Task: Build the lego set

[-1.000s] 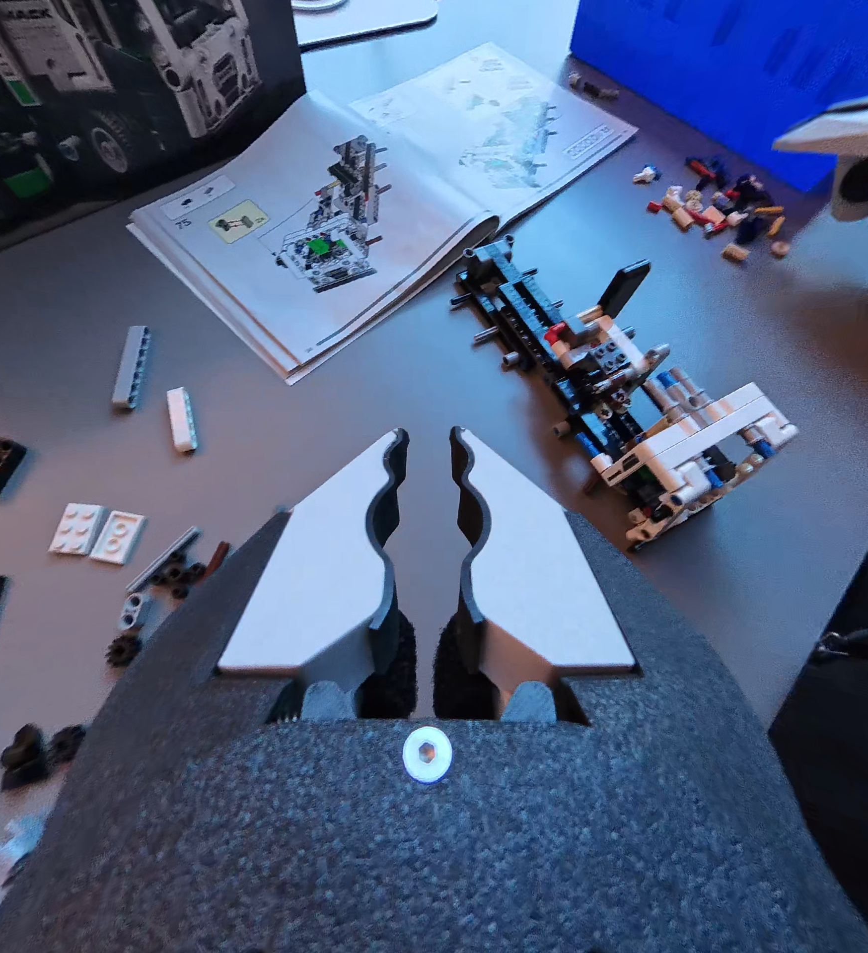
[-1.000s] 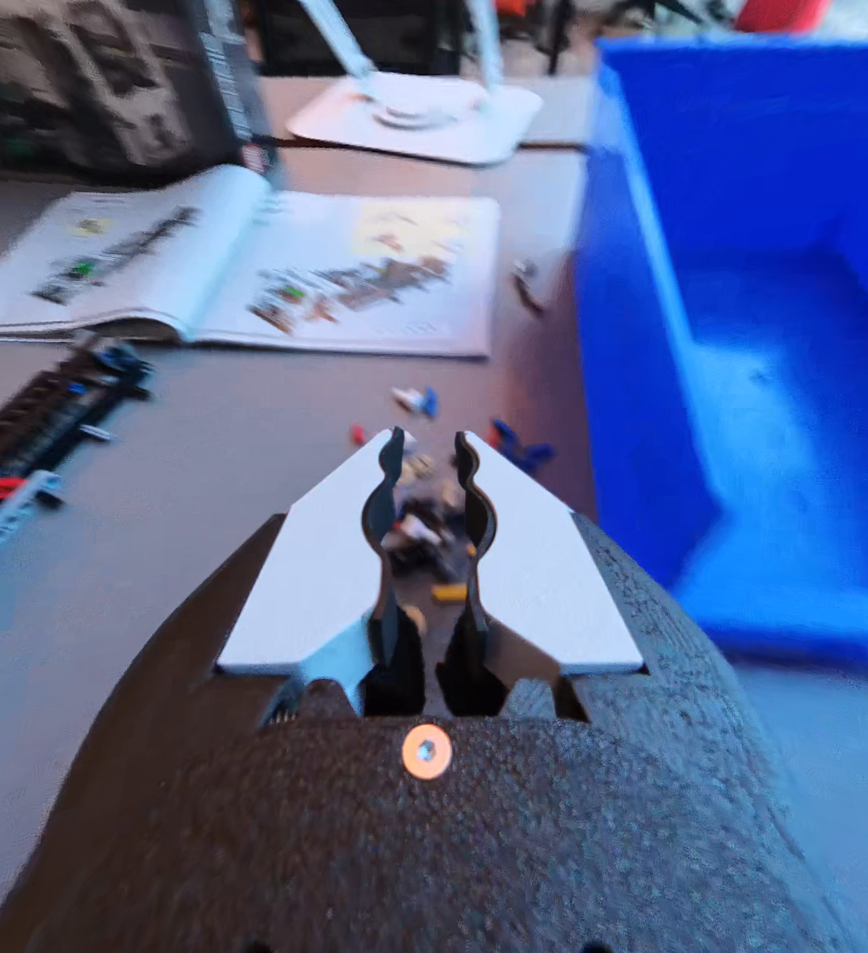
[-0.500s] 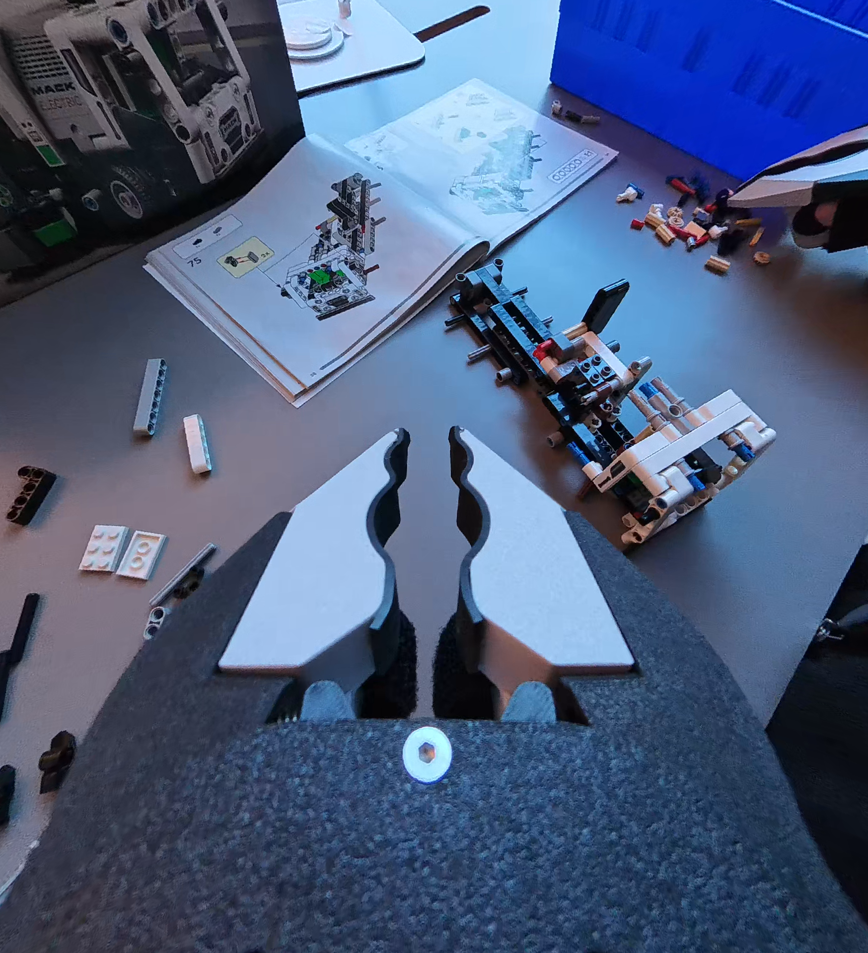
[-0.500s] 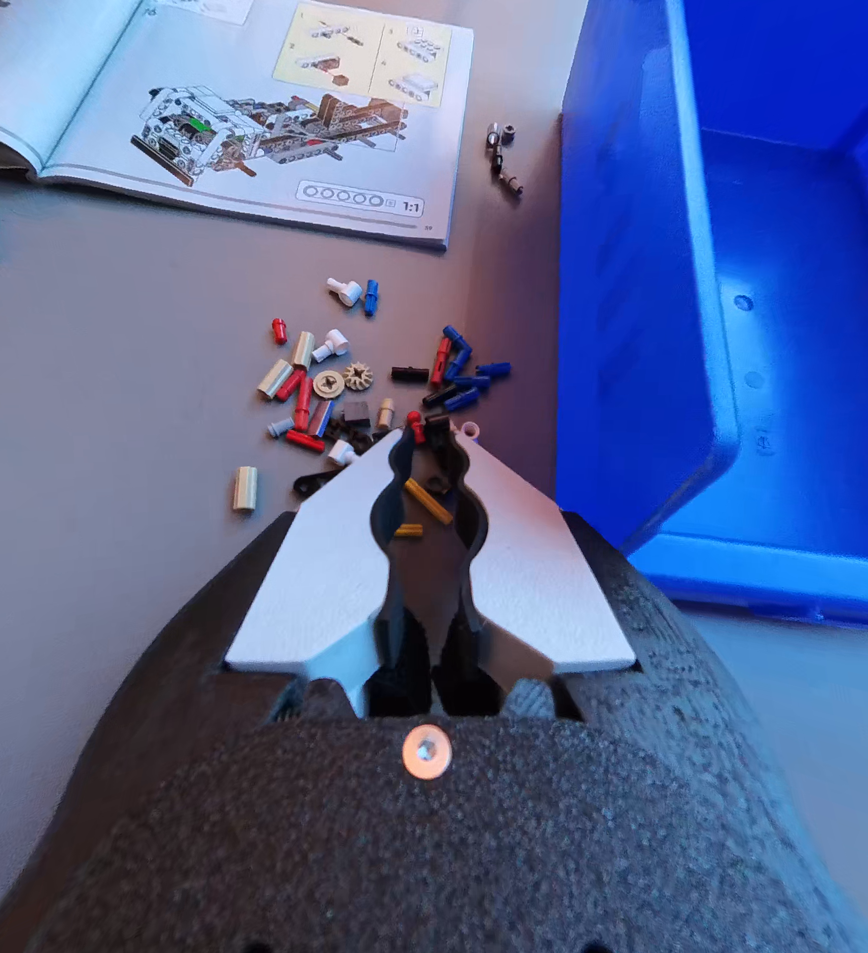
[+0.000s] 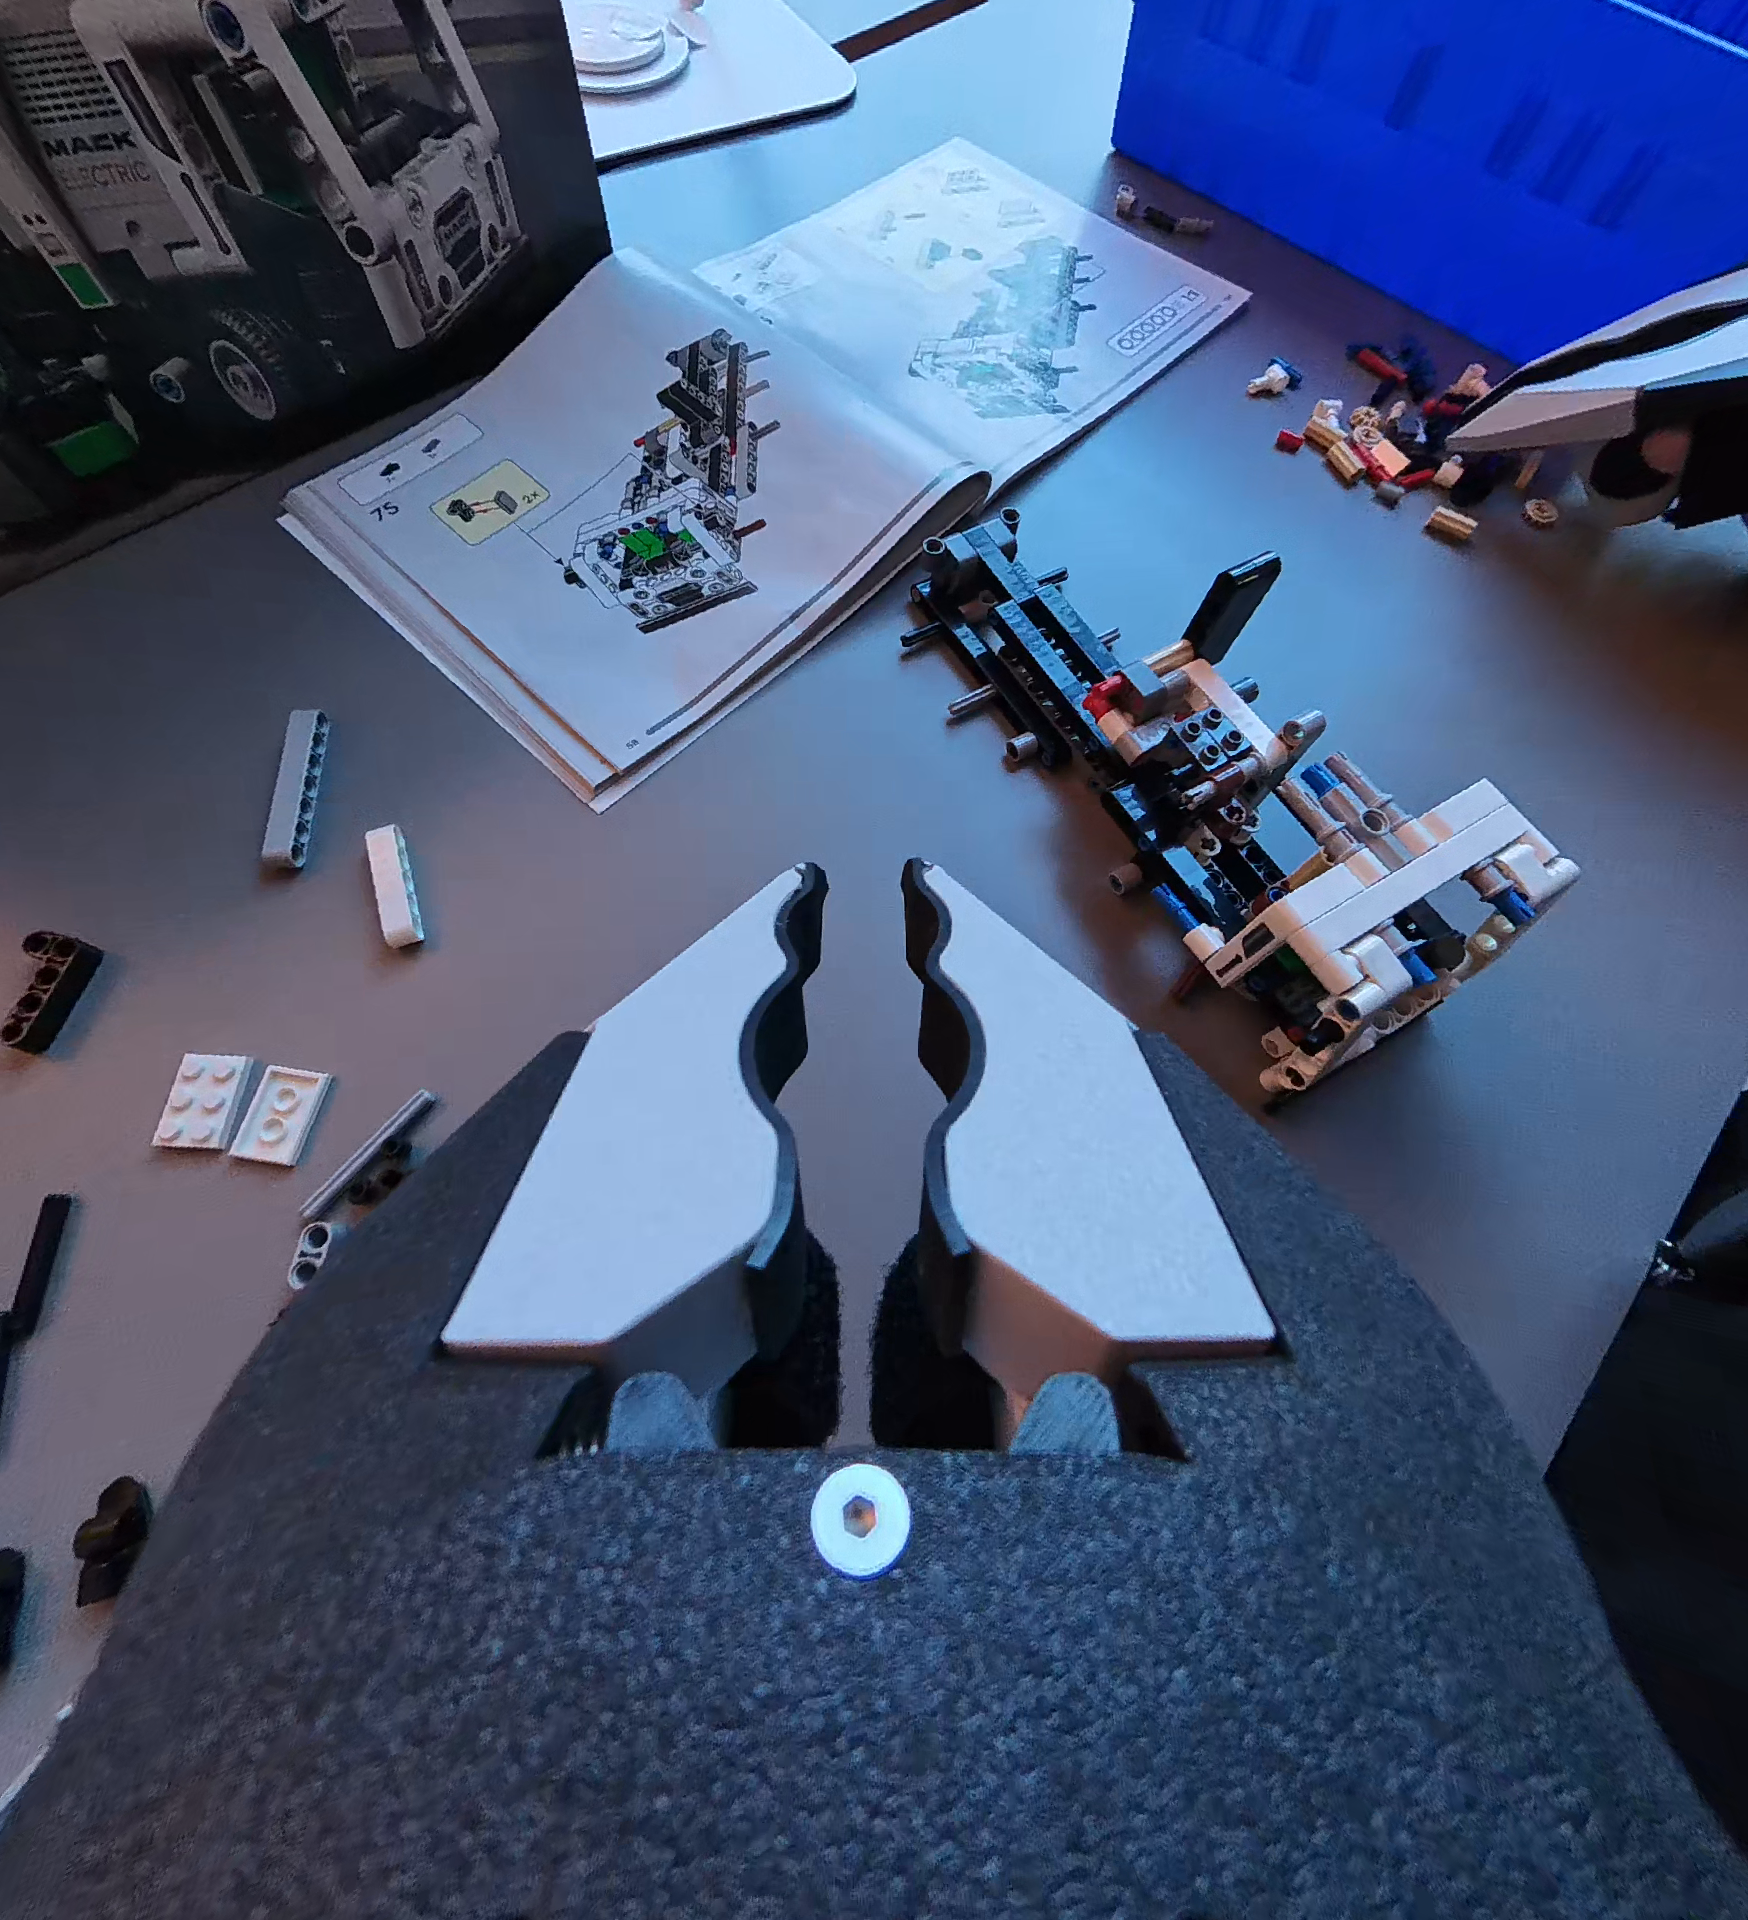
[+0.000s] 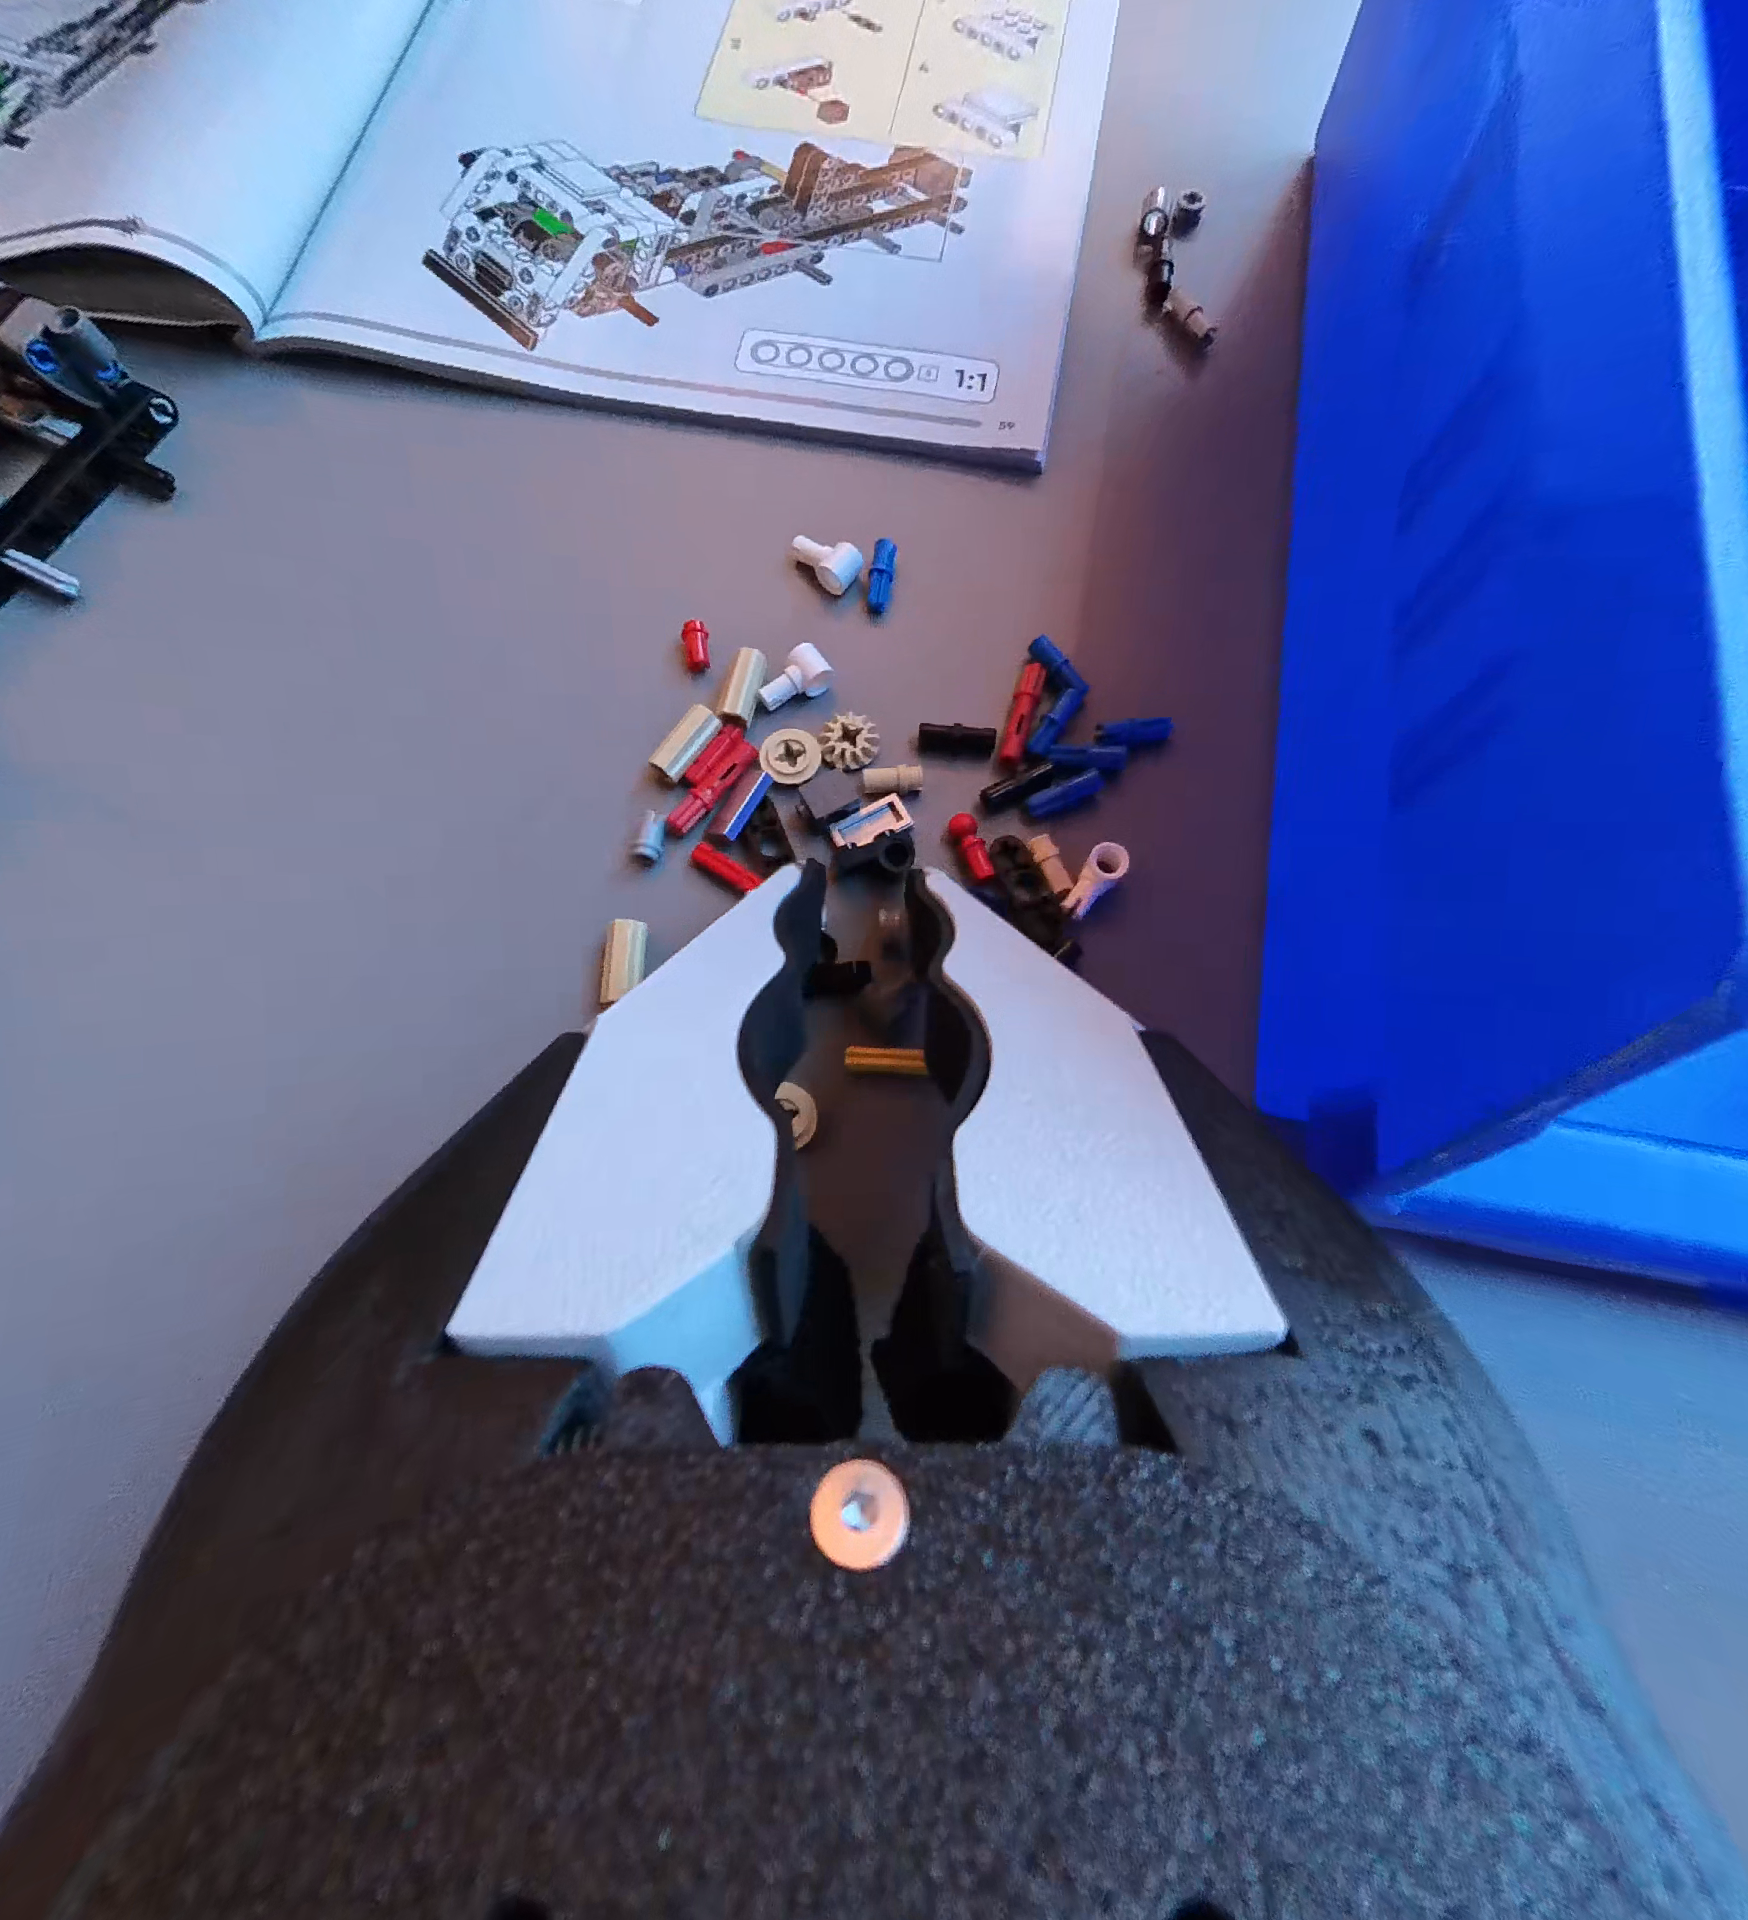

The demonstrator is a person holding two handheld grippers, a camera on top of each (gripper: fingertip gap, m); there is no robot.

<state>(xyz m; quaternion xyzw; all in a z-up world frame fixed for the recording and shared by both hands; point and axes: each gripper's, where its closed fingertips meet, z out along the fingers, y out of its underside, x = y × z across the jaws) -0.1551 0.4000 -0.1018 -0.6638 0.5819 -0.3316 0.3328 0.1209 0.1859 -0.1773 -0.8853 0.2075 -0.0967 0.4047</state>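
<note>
The partly built black, white and grey lego chassis (image 5: 1213, 800) lies on the dark table, ahead and right of my left gripper (image 5: 862, 883); its end shows in the right wrist view (image 6: 8, 436). The left gripper is open by a narrow gap, empty, and held above bare table. My right gripper (image 6: 865, 883) is open and tilted down over a pile of small pins, axles and gears (image 6: 849, 748). A yellow pin (image 6: 885, 1060) lies on the table between its fingers. The right gripper also shows in the left wrist view (image 5: 1462, 436), at the pile (image 5: 1389, 436).
An open instruction booklet (image 5: 745, 447) and the set's box (image 5: 174, 208) lie at the back. A blue bin (image 6: 1524, 623) stands right of the pile. Loose grey beam (image 5: 295, 787), white beam (image 5: 394, 885), white plates (image 5: 241, 1103) and black pieces (image 5: 49, 987) lie left. The table edge (image 5: 1680, 1039) is at right. There is about 35 centimeters between the tips of the two grippers.
My right gripper has tipped downward and dropped close over the pile of small pieces. My left gripper has drawn back and up a little, still open by the same gap.
</note>
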